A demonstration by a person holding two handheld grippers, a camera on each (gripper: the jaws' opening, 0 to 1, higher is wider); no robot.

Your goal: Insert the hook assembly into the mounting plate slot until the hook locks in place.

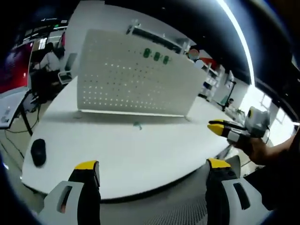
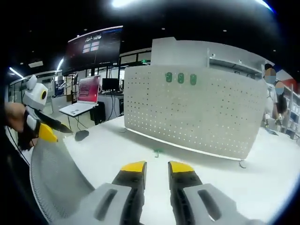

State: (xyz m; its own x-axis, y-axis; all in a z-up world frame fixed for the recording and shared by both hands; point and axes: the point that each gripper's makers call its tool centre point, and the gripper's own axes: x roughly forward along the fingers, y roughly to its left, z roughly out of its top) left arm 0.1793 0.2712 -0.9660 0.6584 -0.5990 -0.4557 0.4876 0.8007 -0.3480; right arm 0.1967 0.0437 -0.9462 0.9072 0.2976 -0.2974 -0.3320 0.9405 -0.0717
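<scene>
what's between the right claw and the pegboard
In the right gripper view, bare white table separates the right claw from the pegboard, apart from one small green piece lying near the board.

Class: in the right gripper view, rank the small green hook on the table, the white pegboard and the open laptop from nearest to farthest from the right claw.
From the right claw:
1. Green hook, on the table just ahead.
2. Pegboard, upright behind the hook.
3. Laptop, far back left.

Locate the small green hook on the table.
The green hook lies on the white table, just in front of the pegboard, near its bottom edge's middle.
</scene>
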